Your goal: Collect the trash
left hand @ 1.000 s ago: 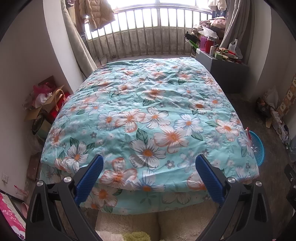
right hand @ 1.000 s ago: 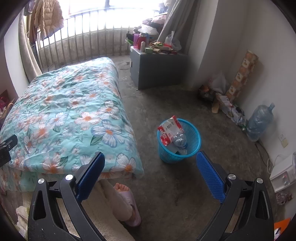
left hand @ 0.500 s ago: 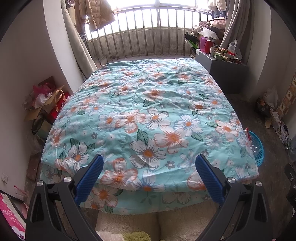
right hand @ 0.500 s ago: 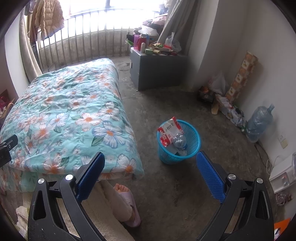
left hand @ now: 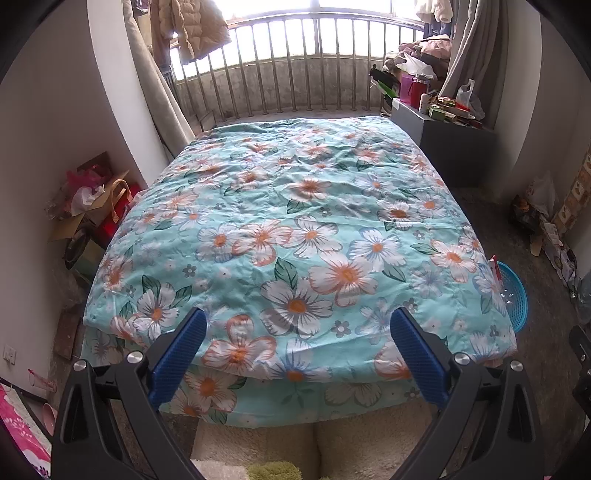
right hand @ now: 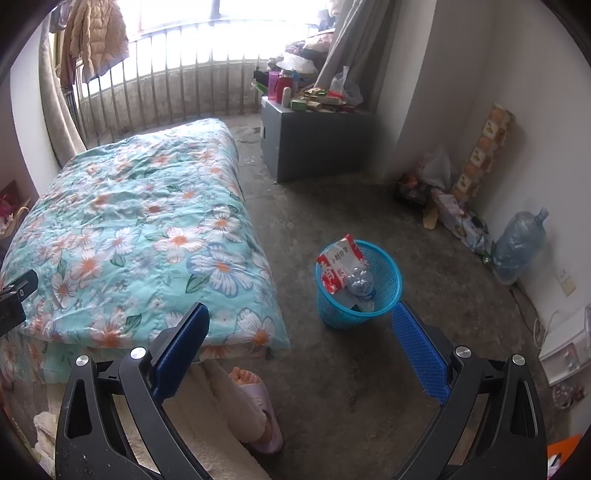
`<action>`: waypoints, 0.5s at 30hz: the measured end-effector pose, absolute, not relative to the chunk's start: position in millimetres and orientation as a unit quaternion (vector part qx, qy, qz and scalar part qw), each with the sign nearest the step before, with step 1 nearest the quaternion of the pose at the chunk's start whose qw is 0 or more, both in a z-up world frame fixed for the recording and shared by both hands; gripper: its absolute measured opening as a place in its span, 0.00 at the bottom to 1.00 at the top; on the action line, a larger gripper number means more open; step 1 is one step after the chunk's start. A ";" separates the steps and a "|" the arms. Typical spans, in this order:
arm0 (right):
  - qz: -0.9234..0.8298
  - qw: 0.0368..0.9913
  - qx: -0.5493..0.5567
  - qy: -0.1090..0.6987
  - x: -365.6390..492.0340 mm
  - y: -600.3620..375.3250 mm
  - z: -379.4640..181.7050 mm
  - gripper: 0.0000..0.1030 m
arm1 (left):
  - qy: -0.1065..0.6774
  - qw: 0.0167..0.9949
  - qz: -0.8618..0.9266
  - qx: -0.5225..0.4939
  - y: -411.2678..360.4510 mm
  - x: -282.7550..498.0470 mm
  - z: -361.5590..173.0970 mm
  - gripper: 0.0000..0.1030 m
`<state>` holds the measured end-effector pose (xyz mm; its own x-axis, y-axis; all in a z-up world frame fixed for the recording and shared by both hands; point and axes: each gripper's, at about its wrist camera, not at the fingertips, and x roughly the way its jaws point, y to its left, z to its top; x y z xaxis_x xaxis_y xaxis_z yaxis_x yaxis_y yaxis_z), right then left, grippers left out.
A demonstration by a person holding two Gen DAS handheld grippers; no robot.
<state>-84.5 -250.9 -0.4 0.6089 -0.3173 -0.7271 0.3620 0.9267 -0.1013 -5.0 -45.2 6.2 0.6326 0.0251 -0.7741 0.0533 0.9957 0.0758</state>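
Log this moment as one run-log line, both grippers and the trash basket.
left gripper: open, empty, over bed | right gripper: open, empty | blue basket: on floor beside bed, holds red-white packet and bottle

We see dark printed characters on the red-and-white packet (right hand: pixel 341 266) standing in the blue basket (right hand: pixel 388 295), but we cannot read them.

Lived-in home bedroom, floral quilt (left hand: pixel 295 229) over low bed, railed window (left hand: pixel 295 66), hanging jacket (left hand: pixel 192 29), cluttered grey cabinet (right hand: pixel 314 144), bare concrete floor (right hand: pixel 351 369)
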 end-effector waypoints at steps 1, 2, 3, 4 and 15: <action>-0.189 0.897 0.028 0.399 -84.4 -250.7 -0.1 0.92 | 0.428 0.903 -0.007 0.046 -44.9 -5.3 6.4 0.95; -0.189 0.897 0.027 0.400 -84.0 -250.8 0.2 0.92 | 0.428 0.903 -0.007 0.047 -44.6 -5.6 6.6 0.95; -0.189 0.897 0.027 0.399 -84.6 -250.7 0.1 0.92 | 0.428 0.903 -0.007 0.046 -44.7 -5.9 6.9 0.95; -0.188 0.897 0.027 0.399 -83.9 -251.3 0.7 0.92 | 0.427 0.903 -0.007 0.046 -44.7 -6.0 6.8 0.95; -0.190 0.897 0.028 0.398 -86.0 -252.1 0.0 0.92 | 0.426 0.903 -0.010 0.050 -47.5 -6.9 8.0 0.95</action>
<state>-86.0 -252.1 0.0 0.6113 -0.3192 -0.7242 0.3635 0.9261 -0.1013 -6.9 -47.5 8.0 0.6364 0.0249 -0.7710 0.0600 0.9948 0.0817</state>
